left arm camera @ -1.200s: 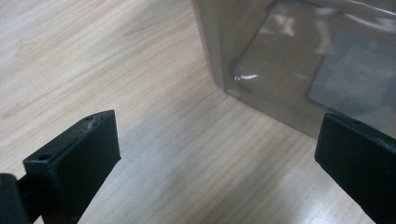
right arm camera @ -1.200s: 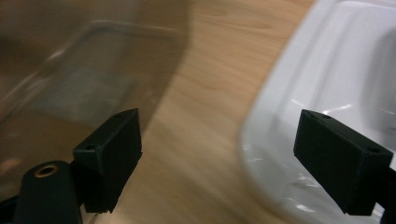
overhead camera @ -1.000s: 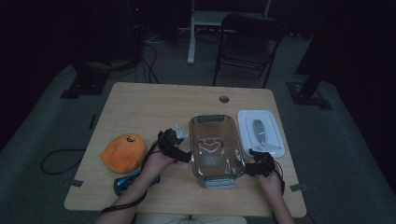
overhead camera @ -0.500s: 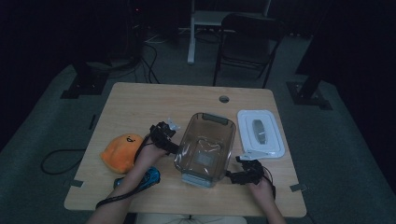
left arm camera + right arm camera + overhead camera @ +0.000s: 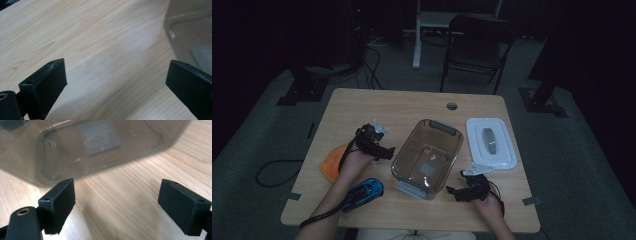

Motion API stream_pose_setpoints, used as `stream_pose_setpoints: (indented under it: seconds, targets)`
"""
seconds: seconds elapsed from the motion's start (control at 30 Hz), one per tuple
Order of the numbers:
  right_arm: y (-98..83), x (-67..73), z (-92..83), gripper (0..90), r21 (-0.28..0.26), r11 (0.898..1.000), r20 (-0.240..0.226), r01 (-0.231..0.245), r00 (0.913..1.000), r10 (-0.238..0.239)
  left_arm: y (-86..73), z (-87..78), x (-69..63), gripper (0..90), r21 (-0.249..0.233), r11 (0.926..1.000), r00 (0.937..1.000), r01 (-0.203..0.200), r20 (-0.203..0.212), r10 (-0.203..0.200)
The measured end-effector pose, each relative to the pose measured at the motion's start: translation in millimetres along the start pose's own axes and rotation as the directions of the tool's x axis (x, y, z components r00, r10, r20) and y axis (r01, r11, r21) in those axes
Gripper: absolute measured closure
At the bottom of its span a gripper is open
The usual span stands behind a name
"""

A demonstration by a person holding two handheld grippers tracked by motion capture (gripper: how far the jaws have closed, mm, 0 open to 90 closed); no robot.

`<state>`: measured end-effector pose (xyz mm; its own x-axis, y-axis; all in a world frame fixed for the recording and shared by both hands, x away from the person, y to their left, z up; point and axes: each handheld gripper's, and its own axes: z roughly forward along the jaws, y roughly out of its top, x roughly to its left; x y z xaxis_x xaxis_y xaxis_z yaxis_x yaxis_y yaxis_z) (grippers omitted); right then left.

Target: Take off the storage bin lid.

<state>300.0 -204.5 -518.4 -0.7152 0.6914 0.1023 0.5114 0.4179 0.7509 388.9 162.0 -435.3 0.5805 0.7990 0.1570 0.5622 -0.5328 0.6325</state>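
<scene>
A clear, smoky plastic container (image 5: 427, 157) stands open at the table's middle, turned at an angle. Its white lid (image 5: 490, 142) lies flat to its right. My left gripper (image 5: 388, 150) is just left of the container, open, with bare wood between its jaws (image 5: 117, 72); the container wall (image 5: 192, 30) shows to the right of it. Near the front edge, below the container's right corner, my right gripper (image 5: 454, 192) is open. It is empty (image 5: 117, 195), with the container (image 5: 95, 147) just beyond its jaws.
An orange soft object (image 5: 332, 162) lies at the left, partly under the left hand. A blue toy car (image 5: 364, 190) rests beside the left forearm near the front. A folding chair (image 5: 477, 45) stands behind the wooden table (image 5: 412, 107).
The container has turned to a diagonal. Both grippers have come away from its sides; the right one has drawn back toward the front edge.
</scene>
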Motion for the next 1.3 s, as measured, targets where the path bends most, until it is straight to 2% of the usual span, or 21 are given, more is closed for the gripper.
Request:
stream_pose_setpoints:
  seconds: [0.1, 0.2, 0.3, 0.37, 0.43, 0.53, 0.6, 0.63, 0.73, 0.8, 0.9, 1.0, 1.1, 1.17, 1.3]
  targets:
    - [-6.1, -3.2, -7.4, 13.8, -0.005, 1.0, 0.009, -0.014, 0.9999, 0.014, -6.8, -7.8, 2.6, 3.7, -0.001, 1.0, 1.0, -0.002, 0.007, 0.002]
    - [-11.7, -6.4, -12.9, 13.8, -0.001, 1.0, 0.019, -0.027, 0.9995, 0.027, -13.7, -15.3, 4.0, 1.7, 0.008, 0.9999, 0.9992, 0.011, 0.037, -0.011]
    - [-18.9, -7.3, -17.4, 13.8, -0.002, 0.999, 0.036, -0.032, 0.9988, 0.032, -18.6, -22.0, 4.1, 0.4, 0.013, 0.9999, 0.9995, 0.001, 0.03, -0.001]
    - [-23.2, -6.2, -19.3, 13.8, 0.019, 1.0, 0.059, -0.023, 0.998, 0.022, -22.5, -27.0, 6.0, 0.4, 0.016, 0.9998, 0.9991, -0.007, 0.042, 0.007]
    - [-27.1, -5.6, -21.6, 13.8, 0.024, 1.0, 0.082, -0.011, 0.9966, 0.009, -26.4, -32.5, 8.2, 0.4, 0.018, 0.9997, 0.9991, -0.015, 0.039, 0.014]
    - [-30.4, -8.0, -24.5, 13.8, 0.019, 1.0, 0.079, -0.023, 0.9966, 0.022, -33.7, -40.5, 11.6, 0.4, 0.024, 0.9996, 0.9998, -0.016, 0.012, 0.015]
    - [-31.0, -8.9, -25.3, 13.8, 0.02, 0.999, 0.08, -0.025, 0.9965, 0.023, -35.5, -42.0, 12.8, 0.4, 0.023, 0.9997, 0.9999, -0.011, 0.013, 0.011]
    - [-31.3, -9.5, -25.8, 13.8, 0.02, 0.999, 0.081, -0.025, 0.9965, 0.023, -41.4, -46.3, 16.3, 0.4, 0.048, 0.9987, 0.9996, -0.019, -0.022, 0.02]
    - [-33.8, -11.6, -28.2, 13.8, 0.021, 1.0, 0.099, -0.021, 0.9949, 0.019, -50.0, -51.5, 22.7, 0.5, 0.062, 0.9978, 0.9992, -0.025, -0.029, 0.027]
    - [-34.9, -12.5, -29.5, 13.8, 0.02, 1.0, 0.095, -0.023, 0.9952, 0.021, -56.7, -54.3, 26.5, 0.5, 0.066, 0.9976, 0.9994, -0.024, -0.024, 0.026]
    - [-35.9, -15.6, -31.2, 13.9, 0.014, 0.999, 0.088, -0.036, 0.9955, 0.035, -66.9, -56.7, 31.8, 0.5, 0.092, 0.995, 0.9981, -0.04, -0.044, 0.044]
    - [-36.4, -15.5, -31.5, 13.9, 0.015, 0.999, 0.099, -0.036, 0.9945, 0.034, -75.9, -56.2, 39.1, 0.5, 0.103, 0.9946, 0.9996, -0.01, -0.027, 0.012]
    - [-36.2, -14.5, -31.2, 13.9, 0.02, 0.999, 0.106, -0.03, 0.9939, 0.028, -84.2, -53.2, 43.0, 0.5, 0.126, 0.9918, 0.9986, -0.022, -0.045, 0.027]
    - [-36.2, -14.6, -31.2, 13.9, 0.019, 0.999, 0.106, -0.03, 0.994, 0.028, -89.8, -51.5, 45.7, 0.5, 0.128, 0.9915, 0.9996, -0.022, -0.016, 0.025]
    - [-36.2, -14.6, -31.1, 13.9, 0.019, 0.999, 0.107, -0.031, 0.9939, 0.028, -97.4, -49.4, 50.1, 0.5, 0.124, 0.9923, 1.0, 0.009, 0.002, -0.009]
